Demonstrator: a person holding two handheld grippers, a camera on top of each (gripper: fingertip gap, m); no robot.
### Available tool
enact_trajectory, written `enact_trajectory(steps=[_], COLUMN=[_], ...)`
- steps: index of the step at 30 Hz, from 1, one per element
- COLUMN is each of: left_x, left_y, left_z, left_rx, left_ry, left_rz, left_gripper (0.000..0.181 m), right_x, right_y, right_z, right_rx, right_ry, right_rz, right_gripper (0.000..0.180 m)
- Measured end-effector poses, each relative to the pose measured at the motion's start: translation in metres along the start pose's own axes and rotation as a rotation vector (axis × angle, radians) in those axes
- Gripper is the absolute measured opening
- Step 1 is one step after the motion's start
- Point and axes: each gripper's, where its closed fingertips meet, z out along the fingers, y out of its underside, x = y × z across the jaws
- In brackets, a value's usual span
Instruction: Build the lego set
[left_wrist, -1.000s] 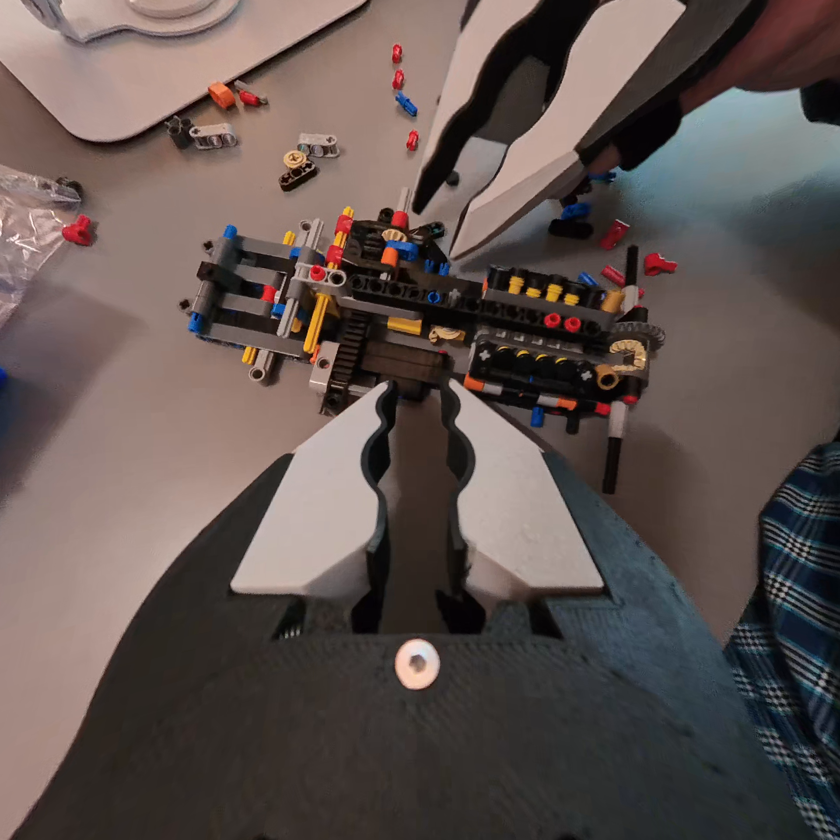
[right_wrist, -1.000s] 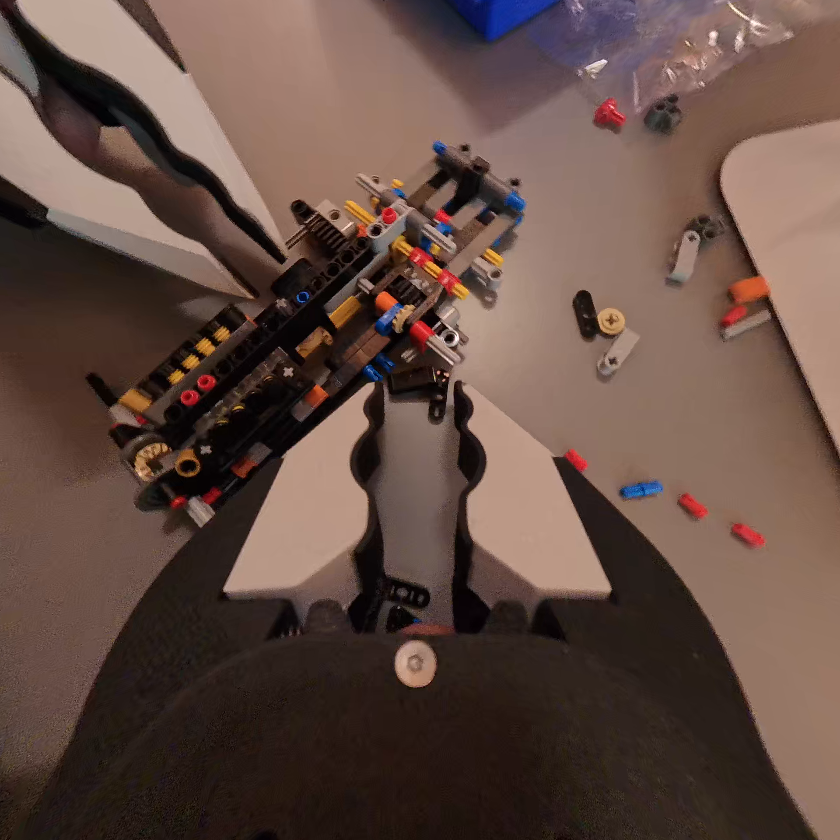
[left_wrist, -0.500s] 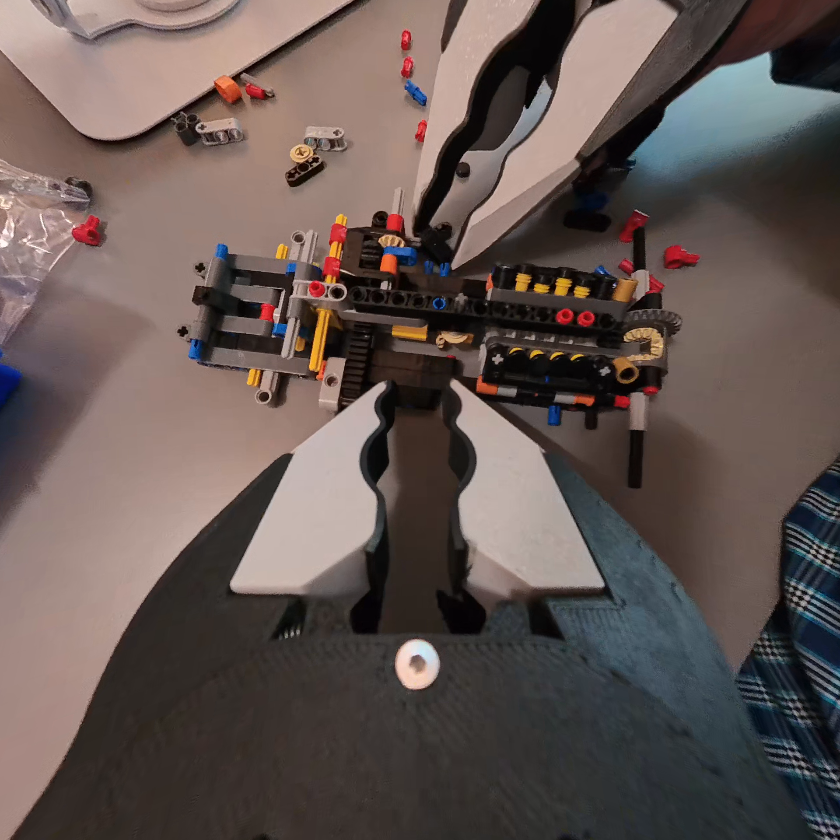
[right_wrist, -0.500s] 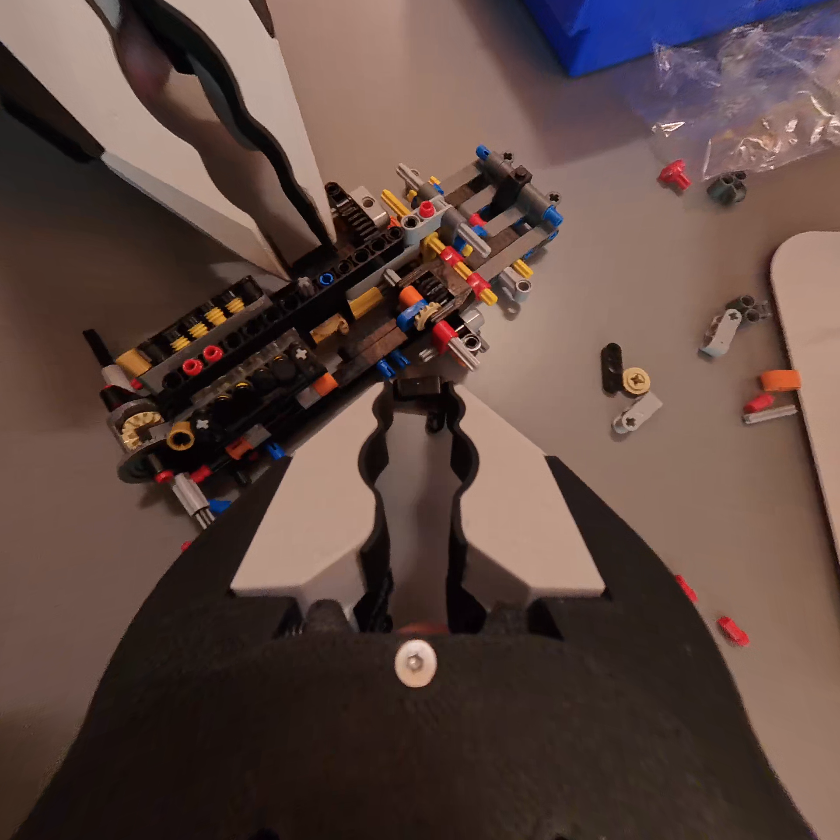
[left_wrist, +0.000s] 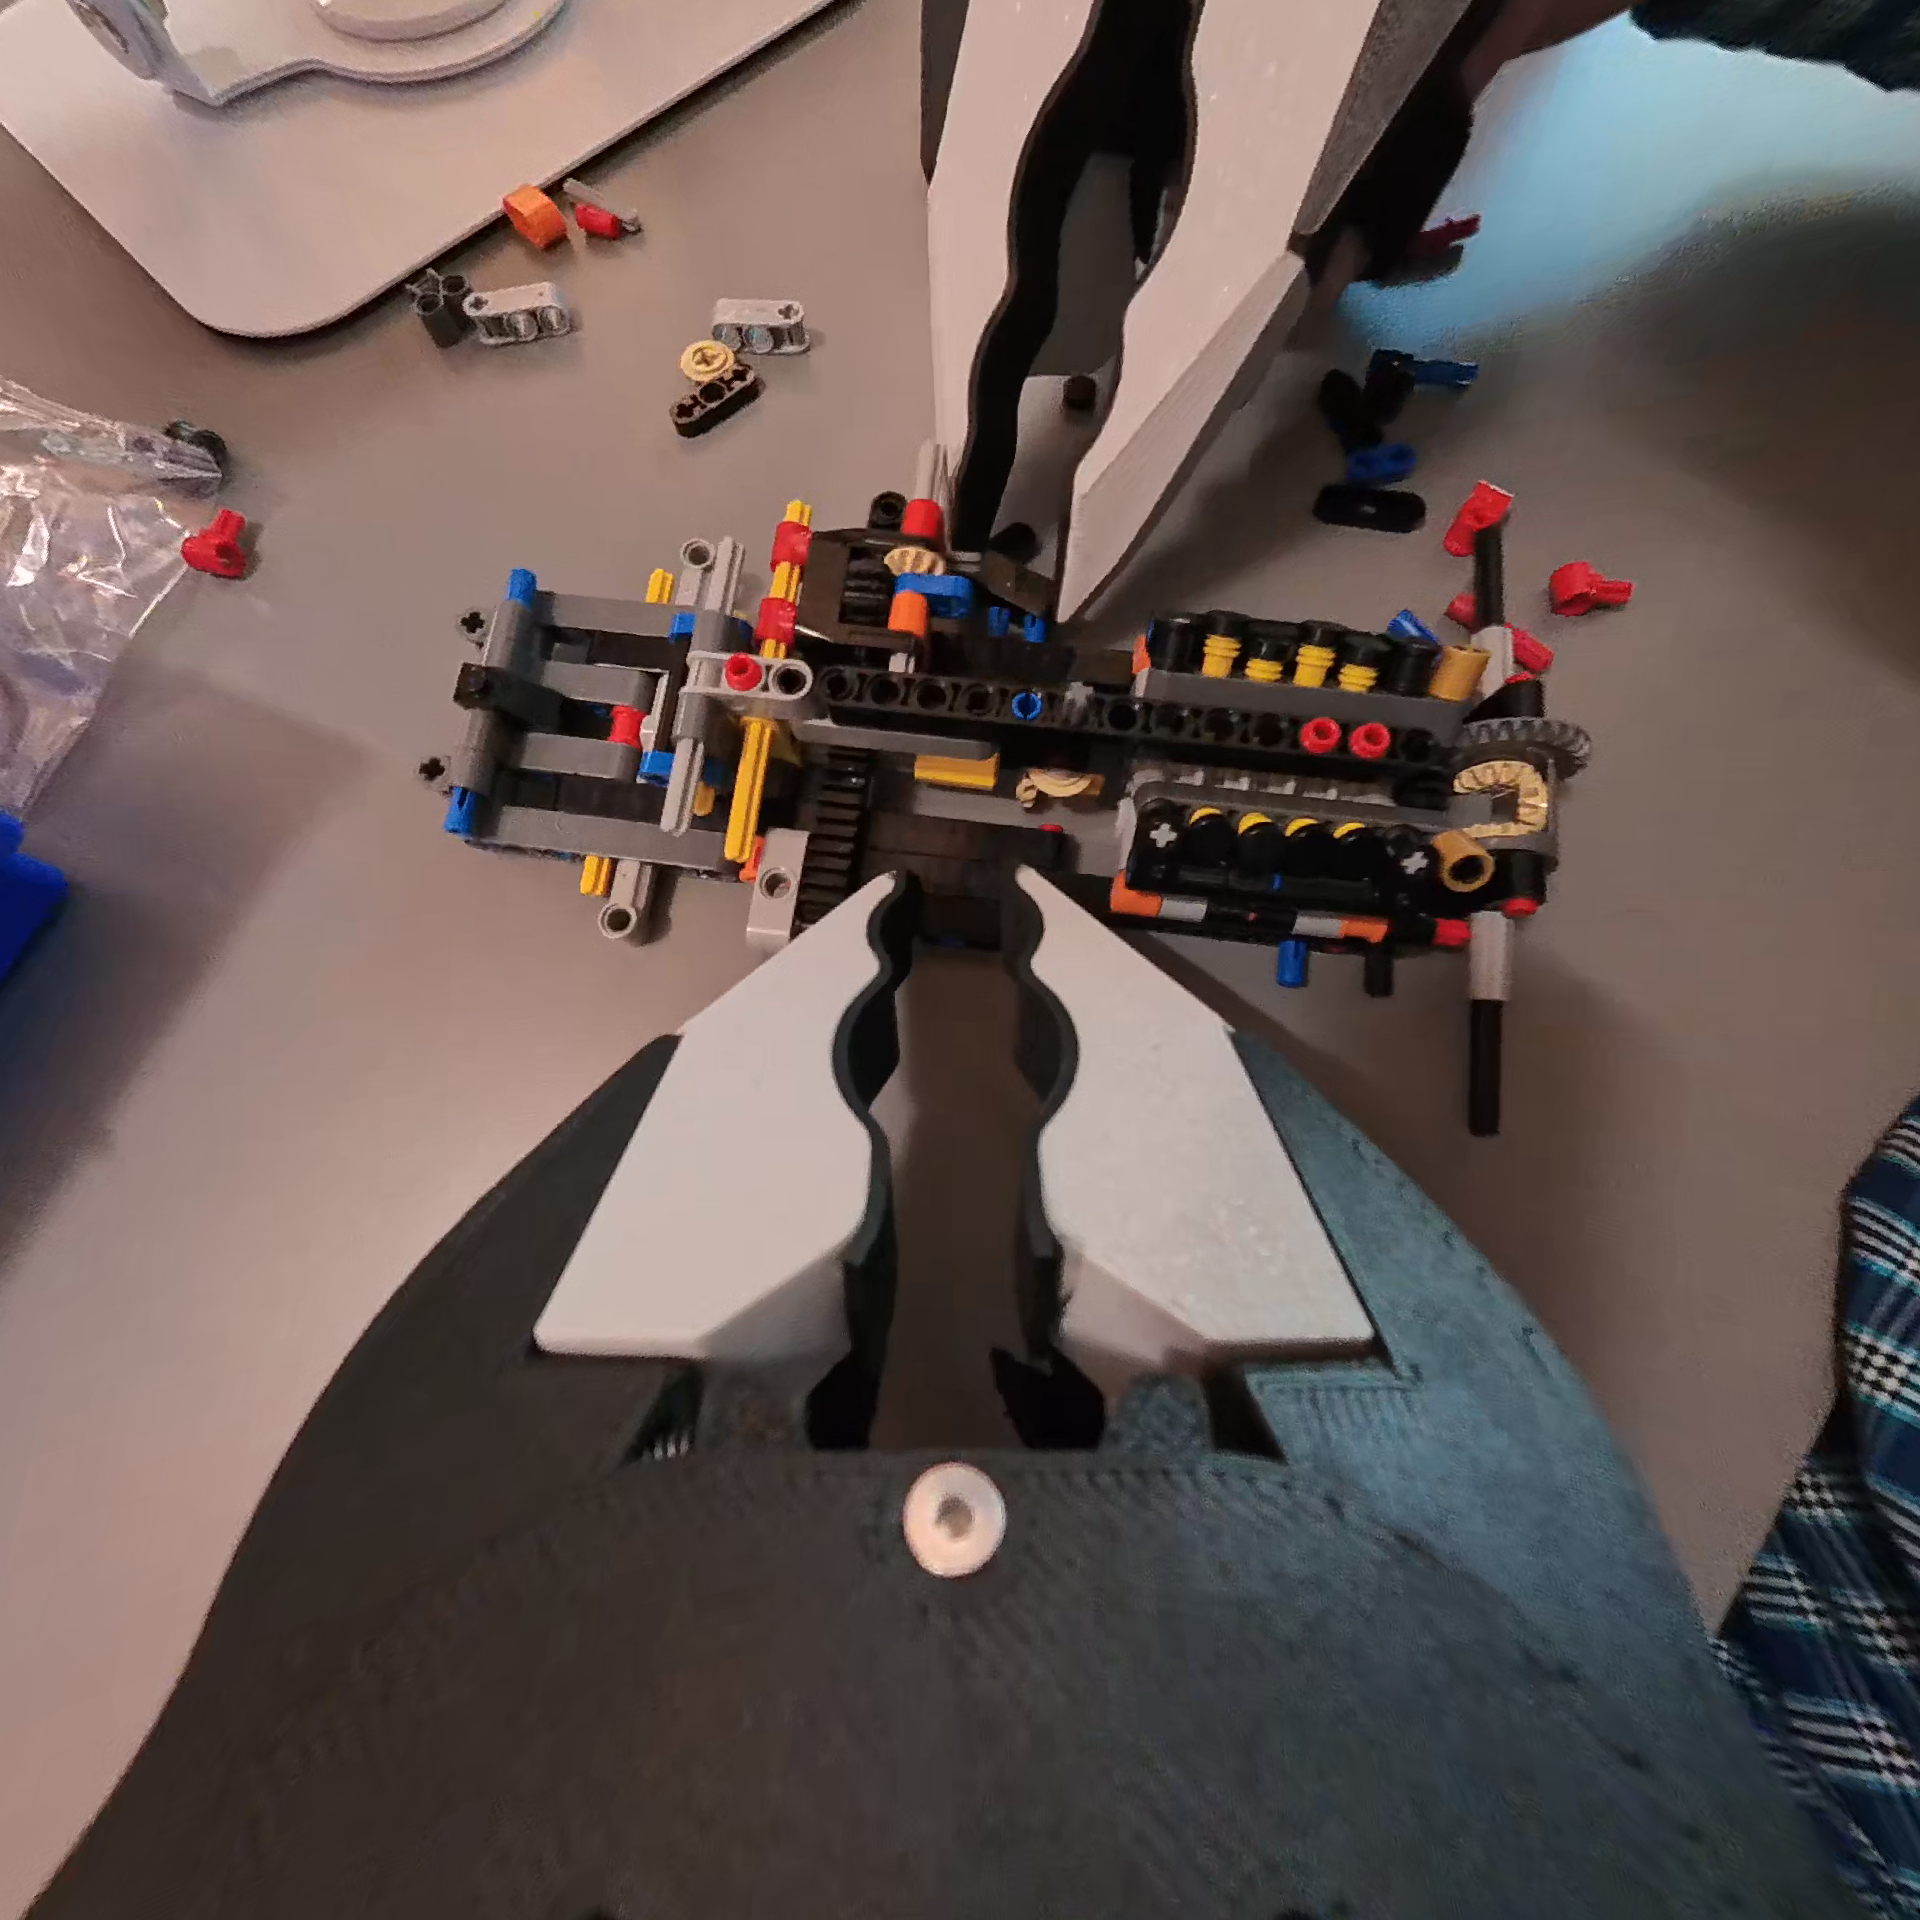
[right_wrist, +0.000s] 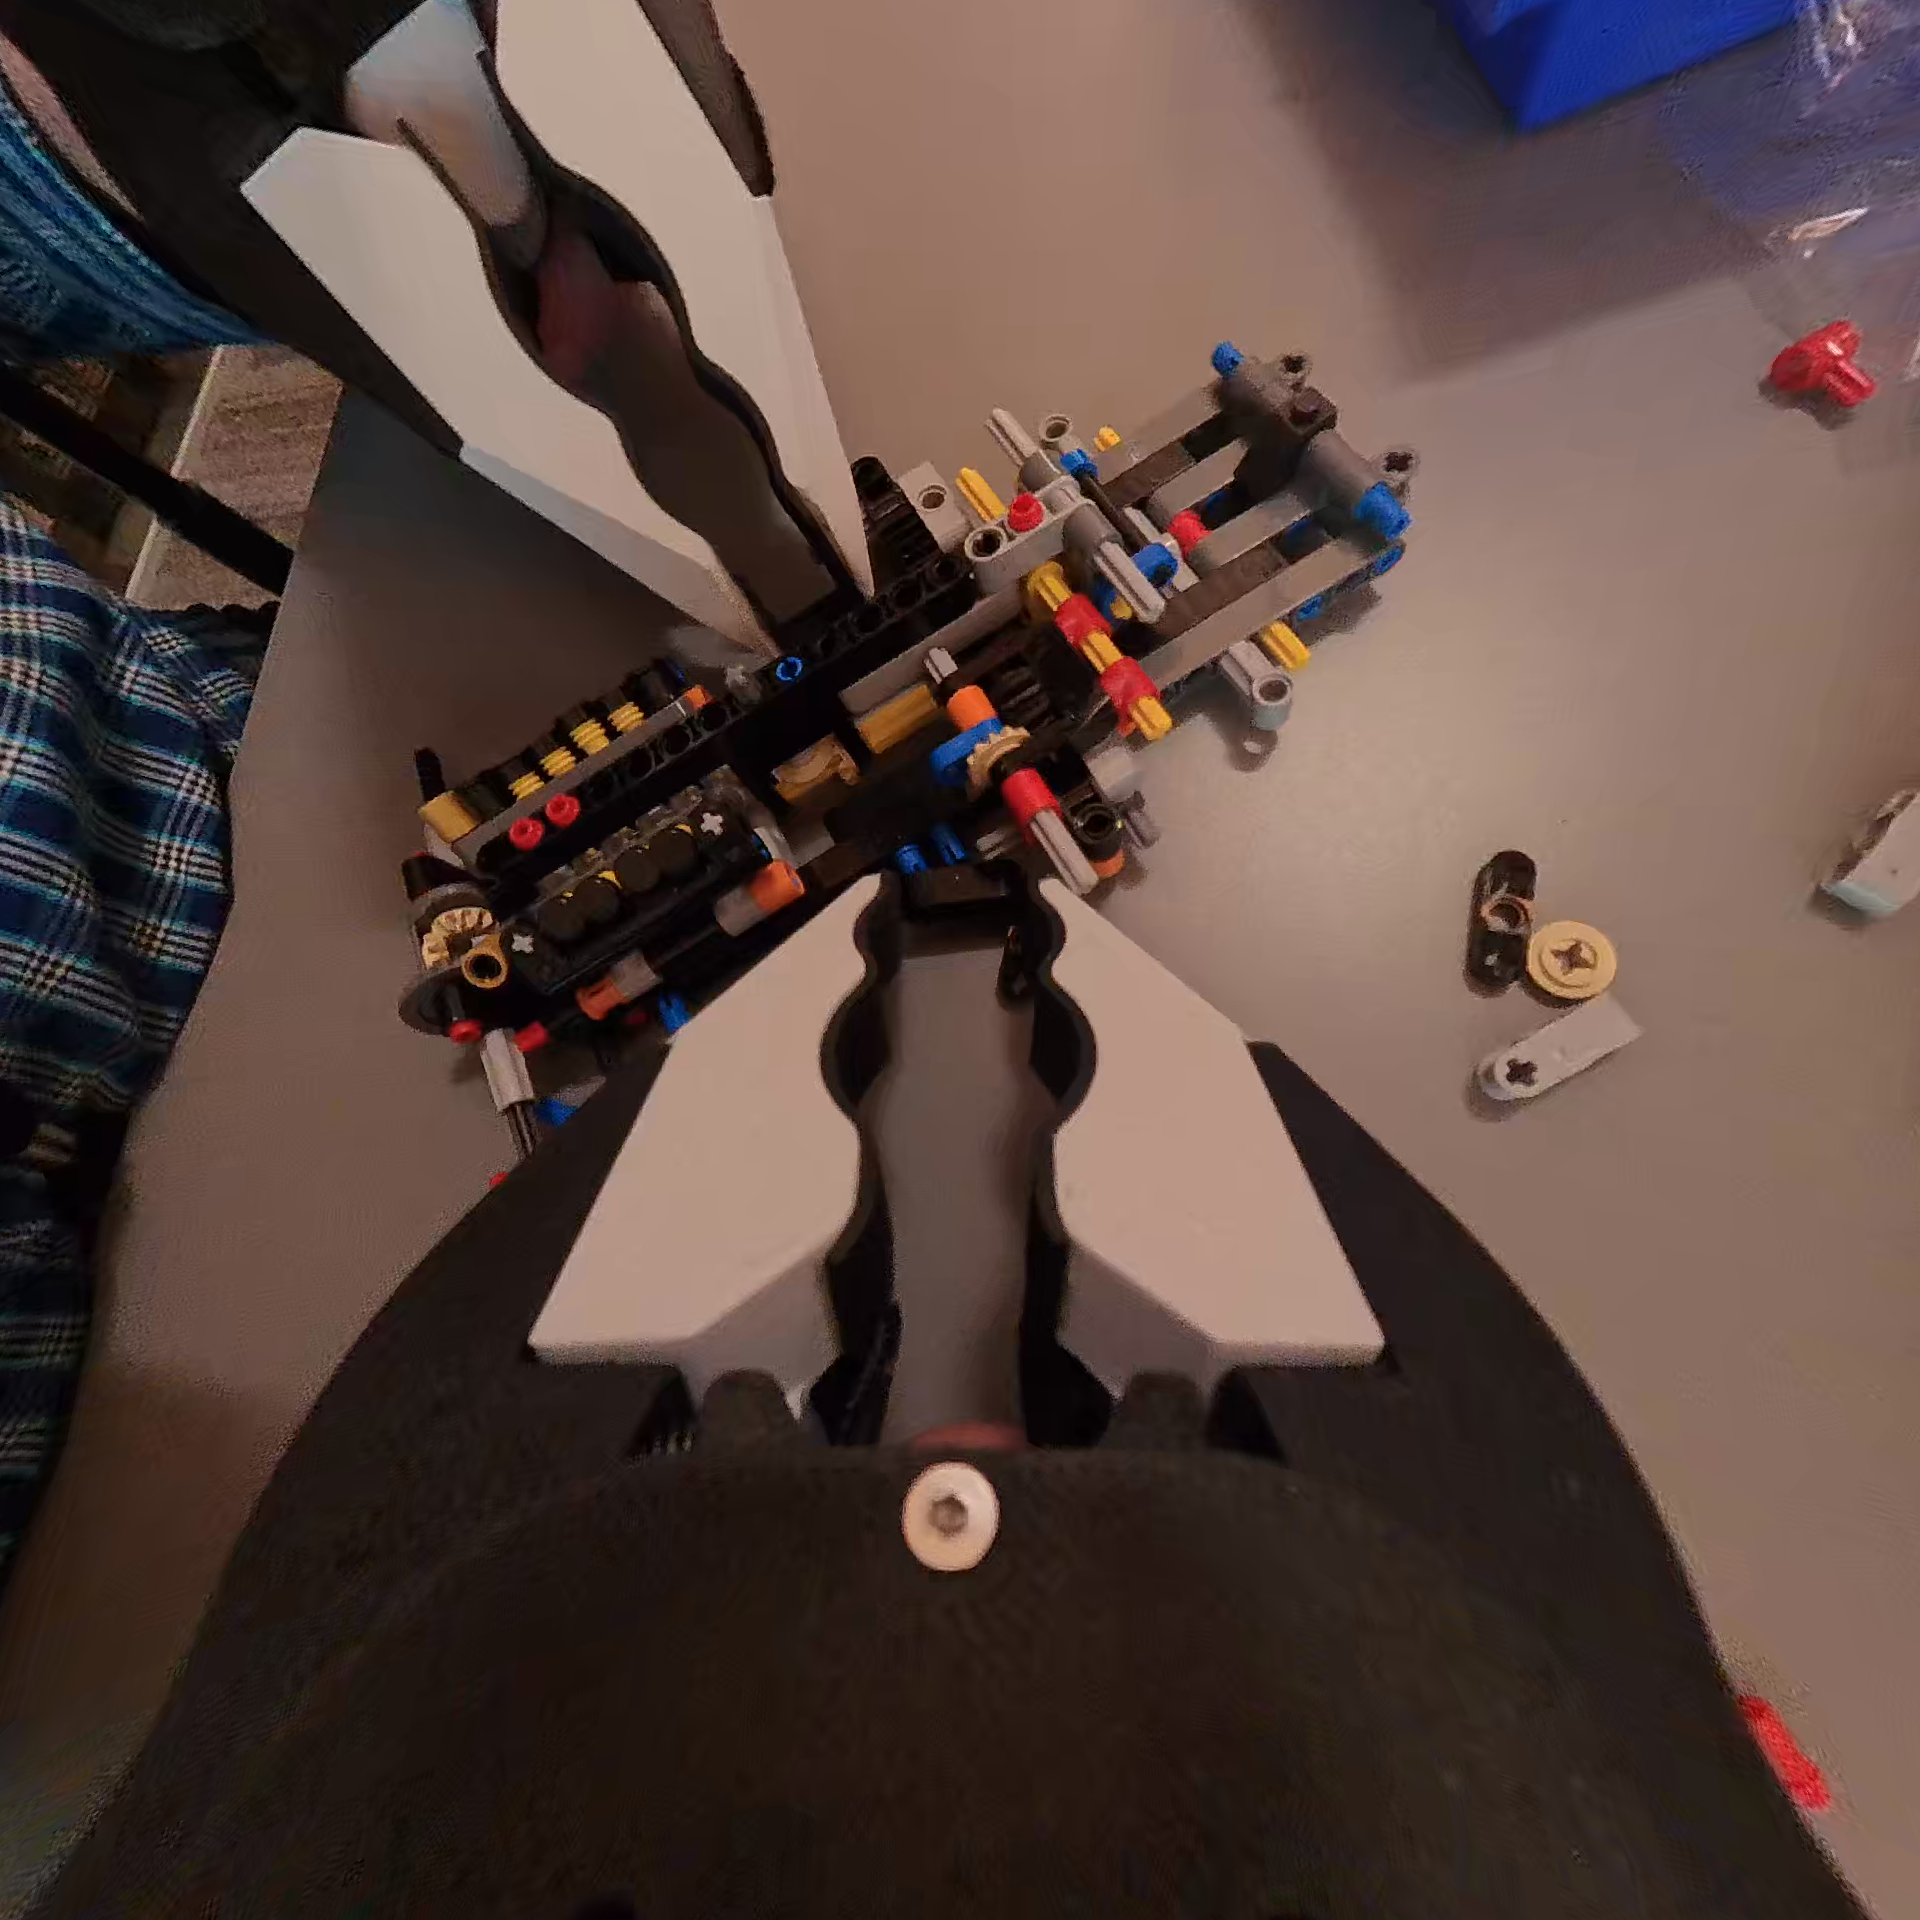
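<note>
A long Lego chassis (left_wrist: 1039, 717) of black, grey, yellow, red and blue parts lies on the grey table; it also shows in the right wrist view (right_wrist: 831, 727). My left gripper (left_wrist: 956, 894) is shut on the dark near edge of its middle, and shows from the far side in the right wrist view (right_wrist: 816, 613). My right gripper (right_wrist: 956, 883) is shut on a small black piece (right_wrist: 951, 885) and holds it against the chassis's other long side, next to a red and grey axle. In the left wrist view the right gripper (left_wrist: 1013, 587) comes down from the top.
Loose parts lie around: a black beam with a tan gear (left_wrist: 715, 379), grey beams (left_wrist: 764, 322), red and blue pins (left_wrist: 1475, 520). A white board (left_wrist: 312, 208) is at the back left, a clear bag (left_wrist: 62, 561) at left, a blue box (right_wrist: 1621, 42). A plaid sleeve (left_wrist: 1870, 1455) is at right. Across from one pair of fingers to the other is roughly 6 cm.
My right gripper has come in closer with the black piece and now touches the chassis's side. My left gripper has kept its hold on the chassis.
</note>
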Motion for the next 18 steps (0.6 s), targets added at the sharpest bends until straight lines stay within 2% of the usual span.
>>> enact_trajectory(steps=[8, 18], left_x=[-0.010, -0.024], left_y=[-0.001, 0.008], left_z=[0.001, -0.009], left_rx=[0.006, -0.033], left_ry=[-0.006, 0.023], left_rz=[0.012, 0.057], left_gripper=[0.009, 0.014], right_x=[0.002, -0.002], right_y=[-0.003, -0.016], right_z=[0.003, 0.015], right_rx=[0.012, 0.002], right_ry=[0.031, 0.085], right_rz=[-0.057, -0.104], right_gripper=[0.020, 0.020])
